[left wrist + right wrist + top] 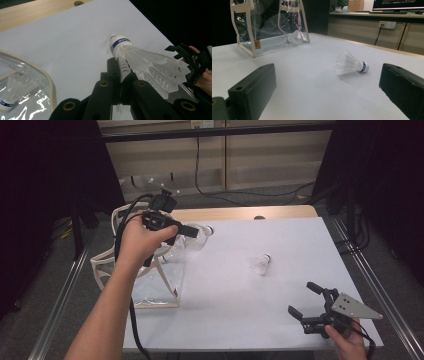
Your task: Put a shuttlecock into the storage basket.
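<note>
— What do we have in the left gripper?

— A shuttlecock, pinched by its white feathered skirt between the closed black jaws. Its long axis runs from the rounded cork cap, ringed with a blue band, back into the jaws, so the cap points away from the gripper. We see it held up near the rim of the clear plastic bag at the table's left side.

— And that bag?

— Glossy, transparent film with cream edging and handles (a second shuttlecock lies inside, cap down toward the camera).

— The right gripper?

— Its jaws stand wide apart, holding nothing, low over the smooth white table at the near right corner. A third shuttlecock lies on its side on the table between them, farther off, its cap pointing right in the right gripper view.
</note>
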The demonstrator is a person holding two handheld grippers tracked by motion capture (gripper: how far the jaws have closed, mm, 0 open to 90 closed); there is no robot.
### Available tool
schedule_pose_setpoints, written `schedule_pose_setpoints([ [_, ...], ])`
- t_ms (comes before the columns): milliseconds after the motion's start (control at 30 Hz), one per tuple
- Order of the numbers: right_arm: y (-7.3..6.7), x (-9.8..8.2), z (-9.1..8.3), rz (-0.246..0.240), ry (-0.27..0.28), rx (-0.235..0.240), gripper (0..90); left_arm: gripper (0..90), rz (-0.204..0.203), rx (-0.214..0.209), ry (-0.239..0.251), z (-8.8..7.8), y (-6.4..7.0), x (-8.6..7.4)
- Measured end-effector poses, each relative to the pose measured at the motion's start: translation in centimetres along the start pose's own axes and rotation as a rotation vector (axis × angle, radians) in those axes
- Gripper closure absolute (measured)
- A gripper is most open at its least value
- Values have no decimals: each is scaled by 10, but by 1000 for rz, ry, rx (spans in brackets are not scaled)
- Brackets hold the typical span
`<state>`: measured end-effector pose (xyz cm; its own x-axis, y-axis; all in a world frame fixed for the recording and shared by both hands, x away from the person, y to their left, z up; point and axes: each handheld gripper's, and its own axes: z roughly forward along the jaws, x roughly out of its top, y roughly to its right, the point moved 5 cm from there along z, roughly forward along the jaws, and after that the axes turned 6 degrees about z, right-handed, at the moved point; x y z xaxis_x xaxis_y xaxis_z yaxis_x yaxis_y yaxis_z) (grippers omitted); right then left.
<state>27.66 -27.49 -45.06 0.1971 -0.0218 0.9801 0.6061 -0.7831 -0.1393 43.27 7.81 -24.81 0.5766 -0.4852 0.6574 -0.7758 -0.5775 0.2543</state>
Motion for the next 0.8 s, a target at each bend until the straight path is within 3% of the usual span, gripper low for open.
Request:
schedule_pose_setpoints([
  [800,0,0,0,2,1,3,7,898,-3,18,-7,-11,-6,3],
])
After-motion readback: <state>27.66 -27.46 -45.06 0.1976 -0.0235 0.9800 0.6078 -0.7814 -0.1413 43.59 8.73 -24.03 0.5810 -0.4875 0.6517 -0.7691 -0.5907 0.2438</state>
